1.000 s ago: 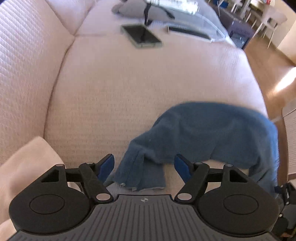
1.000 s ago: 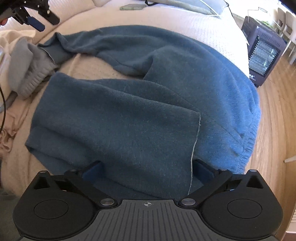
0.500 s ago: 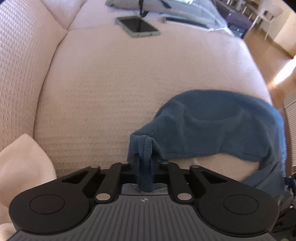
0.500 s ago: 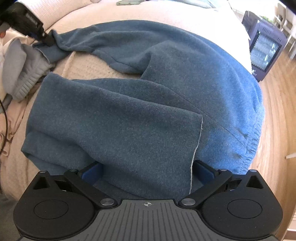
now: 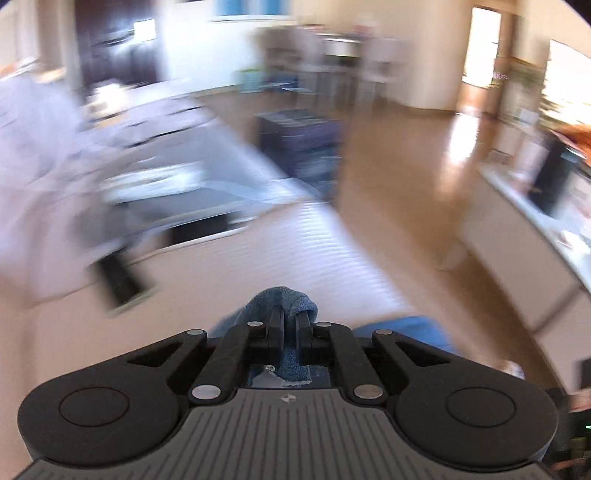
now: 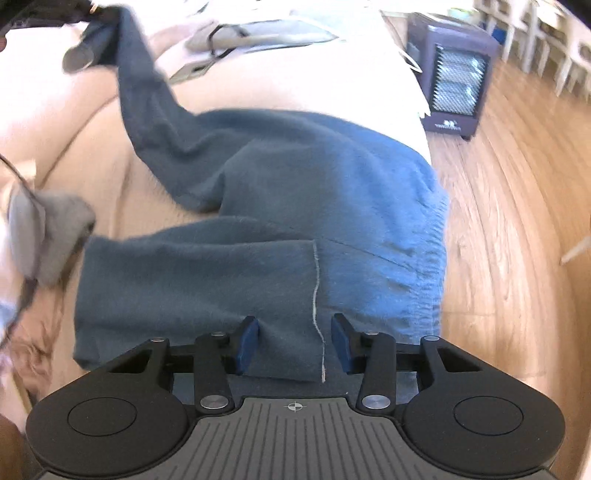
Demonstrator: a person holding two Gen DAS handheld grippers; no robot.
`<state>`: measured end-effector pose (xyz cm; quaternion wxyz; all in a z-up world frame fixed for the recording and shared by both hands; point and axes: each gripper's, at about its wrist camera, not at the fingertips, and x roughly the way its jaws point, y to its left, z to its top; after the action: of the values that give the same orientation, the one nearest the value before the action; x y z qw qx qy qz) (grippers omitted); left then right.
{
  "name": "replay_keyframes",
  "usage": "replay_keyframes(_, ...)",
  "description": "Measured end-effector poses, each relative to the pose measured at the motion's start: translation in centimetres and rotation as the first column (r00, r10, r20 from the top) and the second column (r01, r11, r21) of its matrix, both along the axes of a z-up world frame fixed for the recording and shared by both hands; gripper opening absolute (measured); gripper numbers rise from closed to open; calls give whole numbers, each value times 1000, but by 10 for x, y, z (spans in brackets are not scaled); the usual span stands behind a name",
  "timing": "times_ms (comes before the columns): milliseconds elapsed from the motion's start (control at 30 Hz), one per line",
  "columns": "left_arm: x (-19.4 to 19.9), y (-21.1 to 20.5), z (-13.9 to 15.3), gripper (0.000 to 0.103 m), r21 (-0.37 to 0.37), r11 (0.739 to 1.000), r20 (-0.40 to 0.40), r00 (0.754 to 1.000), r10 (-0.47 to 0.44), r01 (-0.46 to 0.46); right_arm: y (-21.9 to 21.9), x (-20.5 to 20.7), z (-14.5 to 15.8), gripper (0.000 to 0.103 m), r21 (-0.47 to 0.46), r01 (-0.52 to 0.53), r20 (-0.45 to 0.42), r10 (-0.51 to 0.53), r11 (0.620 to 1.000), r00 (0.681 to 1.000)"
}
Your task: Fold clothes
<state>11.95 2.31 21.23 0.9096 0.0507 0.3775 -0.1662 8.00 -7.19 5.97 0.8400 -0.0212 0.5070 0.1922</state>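
Note:
Blue fleece sweatpants (image 6: 295,192) lie spread over the beige sofa cushion (image 6: 277,88). My left gripper (image 5: 290,321) is shut on one leg cuff (image 5: 280,302), which bulges above the fingertips. In the right wrist view that leg (image 6: 147,110) stretches up to the top left corner, lifted off the cushion. My right gripper (image 6: 295,343) sits low over the near folded edge with the pale seam (image 6: 316,295). Its blue pads (image 6: 247,343) stand apart with fabric lying between them, not pinched.
A grey garment (image 6: 48,229) lies at the left. A dark heater (image 6: 454,77) stands on the wooden floor (image 6: 517,221) past the sofa's right edge. A phone (image 5: 118,284) and a grey bag (image 6: 258,33) rest further back on the sofa.
The left gripper, shut on the cuff, has risen and tilted up toward the room, pulling the leg off the cushion. The right gripper's fingers have narrowed around the near fabric edge.

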Motion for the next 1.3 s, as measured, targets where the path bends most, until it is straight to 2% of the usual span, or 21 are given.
replay_keyframes(67,-2,-38,-23,5,15,994,-73,992,-105,106,-3,1,-6,46,9,35,-11,-35,999,999)
replay_keyframes(167,-6,-88,-55,9,23,969,-175,955,-237,245,-7,0,-10,50,12,61,-24,-60,998,998)
replay_keyframes(233,-10,-75,-62,17,24,978,-192,961,-201,209,-12,-1,-10,77,11,82,-23,-82,997,996)
replay_keyframes(267,-12,-68,-65,21,24,981,-201,963,-182,191,-14,-1,-9,82,3,97,-15,-96,995,995)
replay_keyframes(333,-16,-55,-72,34,26,988,-218,965,-145,154,-18,-2,-9,84,-8,107,-5,-107,994,994)
replay_keyframes(367,-18,-48,-75,36,27,990,-226,966,-126,136,-20,-2,-9,85,-10,102,-5,-102,995,995)
replay_keyframes(467,-23,-28,-84,42,41,996,-243,968,-68,81,-18,-5,-5,95,-56,58,24,-57,997,998)
replay_keyframes(533,-26,-12,-79,47,116,992,-197,980,-16,39,-14,-9,2,96,-88,20,75,-14,996,997)
replay_keyframes(633,-28,3,-84,47,247,969,-152,988,33,6,-8,-12,15,96,-96,-33,137,46,995,990)
replay_keyframes(700,-32,-4,-88,47,292,956,-122,992,-3,39,-3,-12,25,94,-80,-45,200,60,996,978)
replay_keyframes(767,-42,-18,-94,48,343,934,-86,994,-72,97,6,-11,34,86,-79,-77,258,94,994,962)
replay_keyframes(833,-51,-31,-101,50,399,905,-61,990,-130,144,23,-6,38,63,-72,-132,262,146,989,954)
replay_keyframes(900,-59,-42,-109,51,439,881,-46,984,-173,175,41,2,34,49,-75,-183,244,196,980,950)
replay_keyframes(1067,-58,-47,-121,51,457,870,-30,981,-194,186,69,10,19,47,-140,-234,260,264,962,929)
replay_keyframes(1167,-58,-49,-128,51,443,870,-60,975,-214,219,74,16,13,46,-166,-243,269,280,956,921)
replay_keyframes(1267,-58,-53,-133,51,430,863,-85,964,-252,264,74,20,8,36,-190,-257,279,303,948,911)
replay_keyframes(1300,-56,-55,-135,50,427,863,-90,962,-258,271,75,21,5,28,-195,-263,272,309,945,911)
